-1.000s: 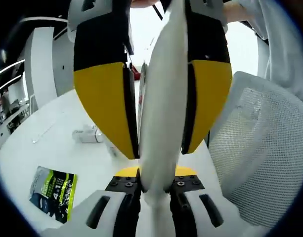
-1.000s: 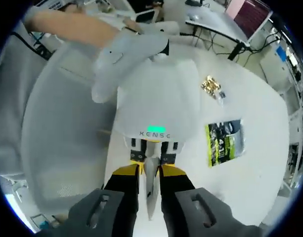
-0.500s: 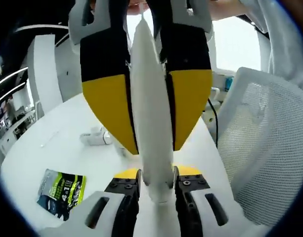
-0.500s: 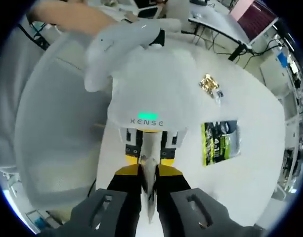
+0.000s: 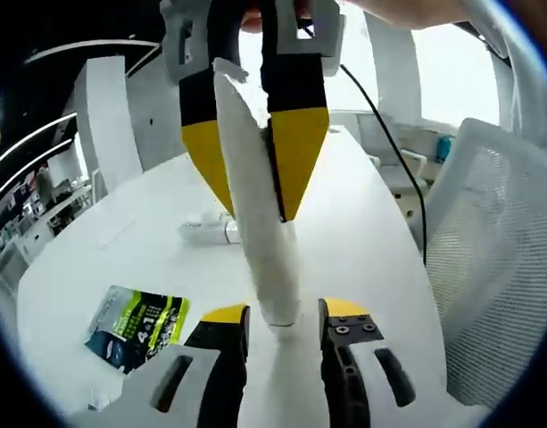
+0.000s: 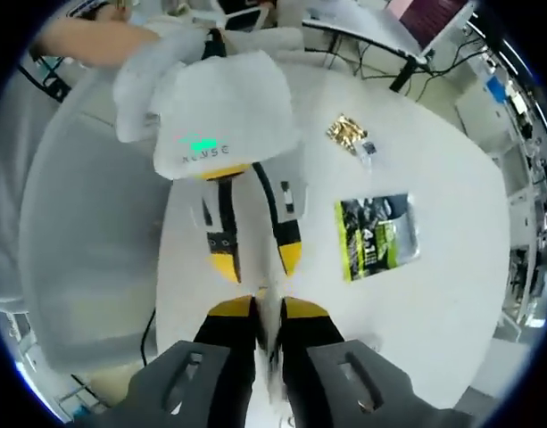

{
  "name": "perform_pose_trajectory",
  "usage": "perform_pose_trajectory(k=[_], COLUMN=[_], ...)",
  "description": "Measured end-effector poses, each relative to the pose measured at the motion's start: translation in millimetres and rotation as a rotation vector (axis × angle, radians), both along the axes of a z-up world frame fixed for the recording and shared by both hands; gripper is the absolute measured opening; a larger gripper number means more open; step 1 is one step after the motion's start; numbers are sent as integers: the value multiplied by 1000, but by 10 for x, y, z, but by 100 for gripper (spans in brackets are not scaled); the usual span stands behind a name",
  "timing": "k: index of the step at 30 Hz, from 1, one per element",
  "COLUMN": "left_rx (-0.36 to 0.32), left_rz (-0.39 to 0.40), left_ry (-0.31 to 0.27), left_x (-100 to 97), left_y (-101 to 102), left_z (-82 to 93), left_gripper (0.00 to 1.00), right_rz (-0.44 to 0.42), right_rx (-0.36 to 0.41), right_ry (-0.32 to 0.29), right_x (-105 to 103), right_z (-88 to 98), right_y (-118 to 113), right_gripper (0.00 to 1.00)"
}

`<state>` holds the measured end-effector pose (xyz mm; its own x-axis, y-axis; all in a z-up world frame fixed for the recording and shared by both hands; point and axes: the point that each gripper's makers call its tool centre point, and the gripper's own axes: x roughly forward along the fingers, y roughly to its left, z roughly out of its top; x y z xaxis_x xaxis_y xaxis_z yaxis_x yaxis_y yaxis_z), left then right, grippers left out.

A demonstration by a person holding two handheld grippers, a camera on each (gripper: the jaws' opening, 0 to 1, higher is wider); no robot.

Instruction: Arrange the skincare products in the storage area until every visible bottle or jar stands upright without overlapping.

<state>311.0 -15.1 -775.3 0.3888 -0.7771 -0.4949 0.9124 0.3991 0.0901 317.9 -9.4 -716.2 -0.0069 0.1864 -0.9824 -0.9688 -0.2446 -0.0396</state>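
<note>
Left gripper view: a white tube (image 5: 260, 223) stands on end at centre, cap end at 6 o'clock between the left gripper's (image 5: 282, 325) yellow tips. Those jaws are apart, a gap on each side of the cap; no grip on the tube. The right gripper (image 5: 253, 156) comes down from 12 o'clock, its yellow jaws clamped on the tube's flat upper half. White table (image 5: 103, 267) behind. A green-and-black packet (image 5: 136, 325) lies flat at 8 o'clock. A small white item (image 5: 206, 230) lies on its side at 10 o'clock, too blurred to identify. A mesh chair (image 5: 487, 267) fills 3 to 4 o'clock.

Right gripper view: right gripper (image 6: 260, 312) at 6 o'clock, jaws together on the thin edge of the tube (image 6: 269, 343). Left gripper (image 6: 255, 259) just above centre, jaws spread, tips just short of the tube. Packet (image 6: 376, 236) at 3 o'clock. A small gold cluster (image 6: 347, 134) at 1 o'clock on the table (image 6: 434, 303). Chair (image 6: 86, 267) at 9 o'clock.
</note>
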Motion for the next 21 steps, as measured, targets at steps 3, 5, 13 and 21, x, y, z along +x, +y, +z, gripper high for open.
perform_pose_trajectory(k=[3, 5, 13, 21], left_rx=[1, 0, 15, 13], left_rz=[-6, -18, -19, -21], left_ry=[4, 9, -3, -3], left_x=[-13, -41, -38, -56], left_y=[-13, -34, -26, -43], left_z=[-5, -9, -18, 5], left_gripper=[30, 29, 28, 28], right_rz=[-27, -34, -72, -100], right_rx=[0, 0, -12, -29], right_ry=[-3, -5, -3, -3], right_x=[114, 158, 248, 274], right_z=[-2, -2, -4, -7], right_y=[-31, -48, -116, -174], right_gripper=[9, 9, 9, 9])
